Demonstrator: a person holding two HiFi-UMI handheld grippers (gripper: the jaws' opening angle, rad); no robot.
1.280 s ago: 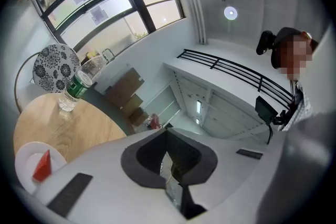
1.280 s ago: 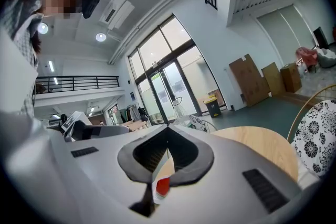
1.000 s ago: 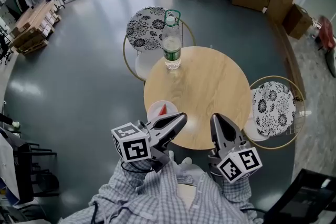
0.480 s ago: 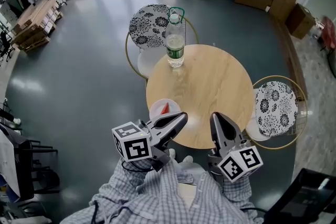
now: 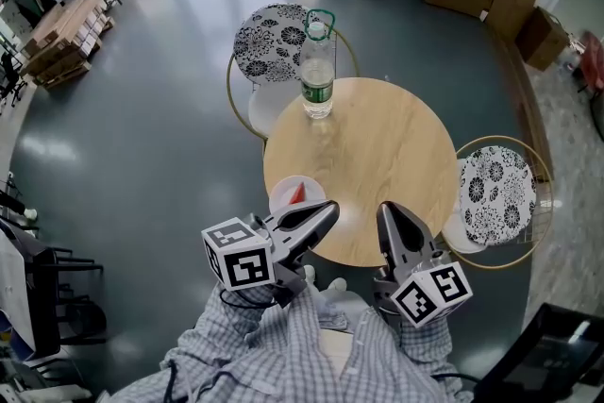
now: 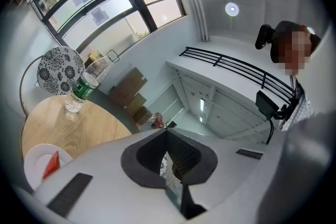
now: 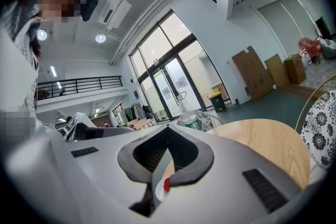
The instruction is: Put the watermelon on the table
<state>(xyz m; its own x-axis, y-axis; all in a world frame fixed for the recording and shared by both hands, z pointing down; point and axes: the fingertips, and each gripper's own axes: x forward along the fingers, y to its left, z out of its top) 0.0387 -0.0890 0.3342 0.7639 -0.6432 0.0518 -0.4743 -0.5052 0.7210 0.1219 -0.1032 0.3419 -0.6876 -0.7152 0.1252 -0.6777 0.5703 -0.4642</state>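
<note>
Watermelon (image 5: 295,194) slice, small red wedge, lies on a white plate (image 5: 279,203), and the plate sits on the round wood worktop (image 5: 377,175) at its near-left rim, so the slice is on the worktop only by way of the plate, not on bare wood. Bottle (image 5: 317,80) stands well apart from the plate, across the worktop at the far rim. Left tool (image 5: 326,210) hangs just beside the plate on the person's side, jaws pressed together, nothing between them. Right tool (image 5: 389,212) is further from the plate, beyond the left tool, over the near rim, jaws also together and empty; through their lower gap the right gripper view shows the slice (image 7: 166,184) on its plate, well ahead. Step: can't be settled; fits either plated slice already set down and tools backed off, or slice waiting to be moved off the plate onto the wood. Judgement: any pick here would need jaws spread first and a light pinch, as the wedge is thin and looks soft
</note>
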